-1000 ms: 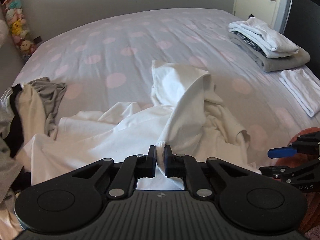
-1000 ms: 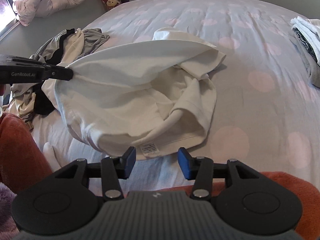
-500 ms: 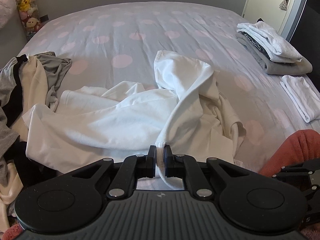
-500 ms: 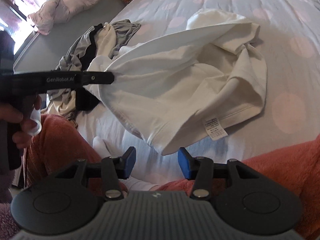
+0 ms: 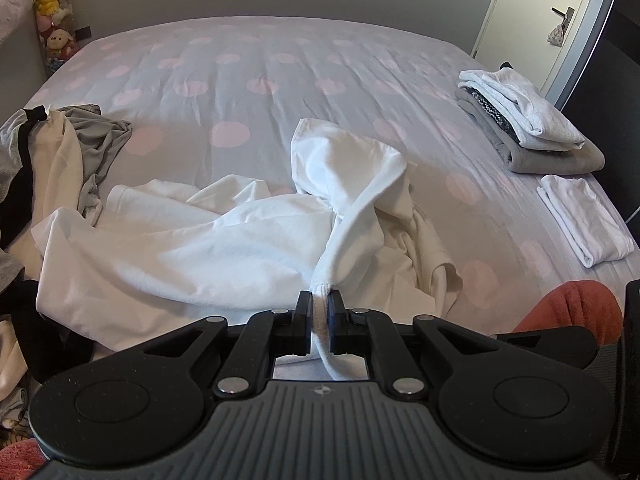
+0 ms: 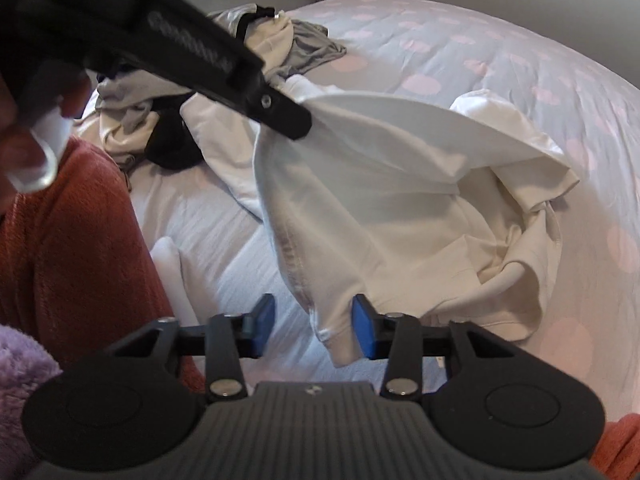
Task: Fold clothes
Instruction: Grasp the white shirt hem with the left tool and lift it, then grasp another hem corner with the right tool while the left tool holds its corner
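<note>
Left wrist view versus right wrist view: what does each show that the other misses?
Only the left wrist view: the folded stack and a folded white cloth at the right, plus the door. Only the right wrist view: the hand holding the left tool, and purple fluffy fabric. Both: the white shirt, the left tool shut on it, and the unfolded pile.

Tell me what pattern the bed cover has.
The bed cover is pale lilac-grey with big pink dots, clearest in the left wrist view.
</note>
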`<state>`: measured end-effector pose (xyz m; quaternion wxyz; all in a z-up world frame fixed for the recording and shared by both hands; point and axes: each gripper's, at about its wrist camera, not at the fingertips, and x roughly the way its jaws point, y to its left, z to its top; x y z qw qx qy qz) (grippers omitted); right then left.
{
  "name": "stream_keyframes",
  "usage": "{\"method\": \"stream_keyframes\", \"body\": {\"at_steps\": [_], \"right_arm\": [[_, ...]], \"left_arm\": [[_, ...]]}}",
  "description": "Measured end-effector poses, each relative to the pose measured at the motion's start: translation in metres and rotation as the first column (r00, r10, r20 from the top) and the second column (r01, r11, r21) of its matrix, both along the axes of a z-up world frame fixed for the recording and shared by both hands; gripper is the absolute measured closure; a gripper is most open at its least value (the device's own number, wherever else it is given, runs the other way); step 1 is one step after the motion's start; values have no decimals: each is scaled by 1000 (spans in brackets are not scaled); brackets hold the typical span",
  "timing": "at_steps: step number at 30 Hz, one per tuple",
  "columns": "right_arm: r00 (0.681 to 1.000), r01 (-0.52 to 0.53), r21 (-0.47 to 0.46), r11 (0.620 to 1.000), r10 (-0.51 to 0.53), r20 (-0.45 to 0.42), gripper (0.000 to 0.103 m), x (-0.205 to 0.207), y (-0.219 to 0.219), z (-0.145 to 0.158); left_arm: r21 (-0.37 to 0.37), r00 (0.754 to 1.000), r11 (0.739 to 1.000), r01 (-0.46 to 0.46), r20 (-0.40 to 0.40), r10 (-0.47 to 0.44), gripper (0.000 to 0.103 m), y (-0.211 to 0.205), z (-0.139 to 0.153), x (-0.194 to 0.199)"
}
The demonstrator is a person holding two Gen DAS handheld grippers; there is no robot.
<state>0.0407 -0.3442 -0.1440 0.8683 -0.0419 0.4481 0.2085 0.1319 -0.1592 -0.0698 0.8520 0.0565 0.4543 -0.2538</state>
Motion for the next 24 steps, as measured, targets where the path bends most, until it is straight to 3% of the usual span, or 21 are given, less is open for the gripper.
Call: {"method": "stream_keyframes", "body": {"at_steps": [8,14,16,20,22,24], "right_arm": [[996,71,34,997,-73,48,101,-8,-22,19],[995,62,12,998,-63,72,101,-11,-23,28],[995,59,9,998,-60,76,101,-13,-22,30],[995,62,7,998,-62,77,101,-17,-25,31],[995,68,12,998,-69,74,101,-19,-28,32],[994,76,20,997,-78,76,101,-20,-30,33]], "left_arm": [[35,1000,999,-5,-2,5,97,2,-8,2],[82,988,986,143,47,-147,96,-8,2,-7],[110,974,972,208,67,-216,90,-13,6,-12],[187,919,916,356,110,-379,82,-25,17,-26],[230,866,862,452,119,-485,74,-35,20,-36],[278,796,788,550,111,-595,62,-46,20,-47]]}}
